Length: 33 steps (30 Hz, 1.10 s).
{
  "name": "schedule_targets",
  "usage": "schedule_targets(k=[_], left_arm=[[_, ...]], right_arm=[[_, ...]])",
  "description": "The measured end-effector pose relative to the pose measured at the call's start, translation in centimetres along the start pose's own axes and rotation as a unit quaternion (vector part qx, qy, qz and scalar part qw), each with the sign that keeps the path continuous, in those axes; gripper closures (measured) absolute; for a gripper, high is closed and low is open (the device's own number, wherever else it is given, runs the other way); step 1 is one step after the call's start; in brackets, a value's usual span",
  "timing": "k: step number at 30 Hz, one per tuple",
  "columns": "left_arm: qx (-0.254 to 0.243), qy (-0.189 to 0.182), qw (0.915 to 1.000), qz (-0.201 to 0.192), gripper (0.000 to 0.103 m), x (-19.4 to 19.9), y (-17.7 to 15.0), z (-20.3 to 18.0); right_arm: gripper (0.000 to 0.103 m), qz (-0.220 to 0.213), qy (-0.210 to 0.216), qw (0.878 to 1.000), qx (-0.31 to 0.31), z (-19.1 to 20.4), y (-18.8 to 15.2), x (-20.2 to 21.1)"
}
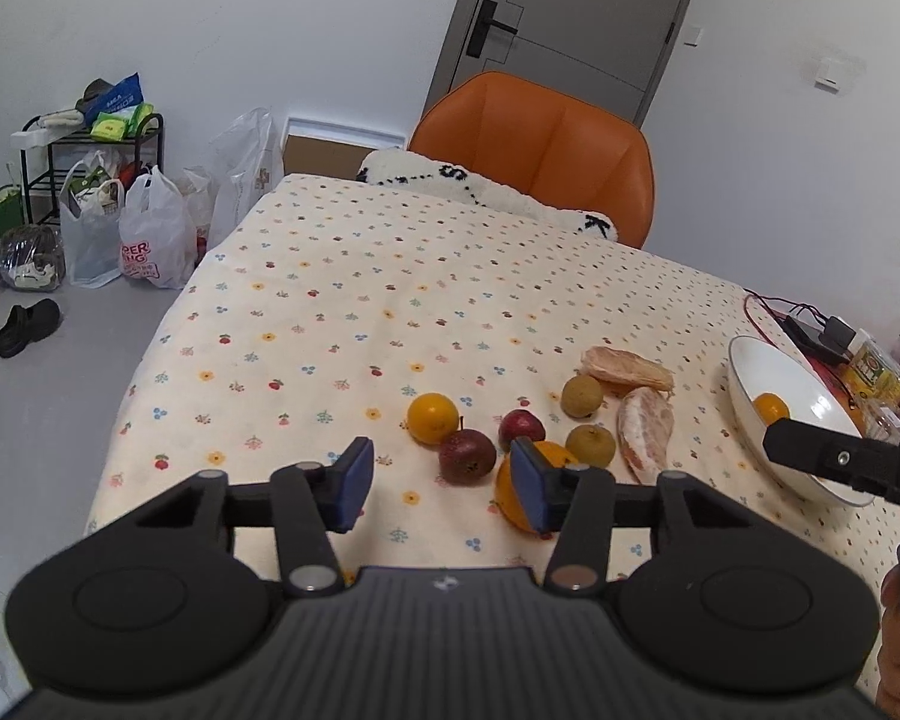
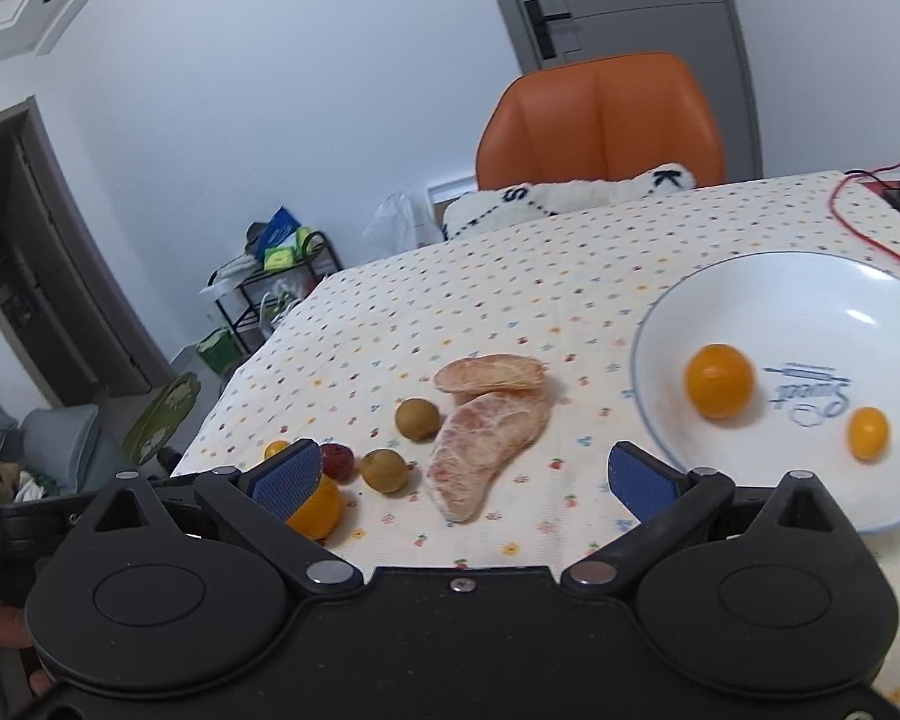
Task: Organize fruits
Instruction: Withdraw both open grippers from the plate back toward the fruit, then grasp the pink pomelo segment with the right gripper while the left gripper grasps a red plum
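A plain white wall [image 1: 240, 30] runs behind a table covered with a cream cloth printed with small flowers [image 1: 360, 300]. At the table's far side stands an orange padded chair [image 1: 546, 144] with a fluffy white cushion [image 1: 480, 186] bearing black letters. Behind the chair is a grey door [image 1: 576, 12] with a black handle. The floor [image 1: 48, 420] is smooth and grey. To the left, a black metal rack [image 1: 90, 150] holds packets, with plastic shopping bags [image 1: 144, 234] and dark shoes [image 1: 27, 318] on the floor nearby. Lighting is even, indoor.
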<state>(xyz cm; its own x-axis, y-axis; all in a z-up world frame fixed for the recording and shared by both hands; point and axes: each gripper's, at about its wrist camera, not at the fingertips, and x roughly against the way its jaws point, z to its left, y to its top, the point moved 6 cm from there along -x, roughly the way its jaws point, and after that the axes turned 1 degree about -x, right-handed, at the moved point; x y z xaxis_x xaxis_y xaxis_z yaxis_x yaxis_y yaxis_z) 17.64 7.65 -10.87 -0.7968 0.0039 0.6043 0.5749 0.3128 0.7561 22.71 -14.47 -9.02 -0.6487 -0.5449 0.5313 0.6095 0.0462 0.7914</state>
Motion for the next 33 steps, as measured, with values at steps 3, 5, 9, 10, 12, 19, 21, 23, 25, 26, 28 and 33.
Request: schedule_targets(k=[3,5,9,10,12,19,21,23,25,26,28,33], left_arm=[[0.003,-0.001,1.0000,0.004,0.061,-0.7,0.0,0.2],[0.005,-0.003,0.9999,0.009,0.062,-1.3,0.0,0.3],[0.011,-0.005,0.9997,0.022,0.065,-2.4,-0.2,0.4],[0.012,-0.008,0.9996,0.023,0.065,-2.7,-0.2,0.4],[0.012,-0.008,0.9995,0.028,0.066,-3.2,-0.2,0.4],[0.010,-0.015,0.9995,0.028,0.067,-4.1,0.1,-0.2],[0.011,-0.020,0.9993,0.029,0.067,-4.1,0.2,-0.4],[0.014,-0.027,0.9990,0.034,0.067,-4.2,0.2,-0.6],[0.017,-0.029,0.9988,0.036,0.067,-4.3,0.3,-0.8],[0.019,-0.030,0.9987,0.036,0.067,-4.3,0.3,-0.8],[0.019,-0.031,0.9987,0.036,0.067,-4.4,0.3,-1.0],[0.011,-0.026,0.9990,0.034,0.068,-4.7,0.2,-1.4]], right_arm=[[0.001,0.006,-0.003,1.000,0.000,0.2,0.0,-1.0],[0.003,0.013,-0.004,1.000,-0.002,0.2,-0.1,-1.8],[0.017,0.027,-0.008,1.000,-0.010,-0.1,-0.3,-3.4],[0.018,0.028,-0.010,0.999,-0.014,-0.2,-0.3,-3.7],[0.022,0.032,-0.009,0.999,-0.020,-0.5,-0.3,-4.3],[0.033,0.053,-0.012,0.998,-0.023,-0.5,-0.5,-6.4],[0.033,0.055,-0.014,0.998,-0.019,-0.3,-0.5,-6.8],[0.033,0.054,-0.018,0.998,-0.012,-0.1,-0.4,-7.1],[0.033,0.055,-0.020,0.998,-0.007,0.2,-0.3,-7.4],[0.033,0.053,-0.022,0.998,-0.005,0.2,-0.2,-7.6],[0.033,0.052,-0.028,0.998,0.000,0.3,-0.1,-7.9],[0.051,0.048,-0.050,0.997,0.025,0.2,-0.2,-8.0]])
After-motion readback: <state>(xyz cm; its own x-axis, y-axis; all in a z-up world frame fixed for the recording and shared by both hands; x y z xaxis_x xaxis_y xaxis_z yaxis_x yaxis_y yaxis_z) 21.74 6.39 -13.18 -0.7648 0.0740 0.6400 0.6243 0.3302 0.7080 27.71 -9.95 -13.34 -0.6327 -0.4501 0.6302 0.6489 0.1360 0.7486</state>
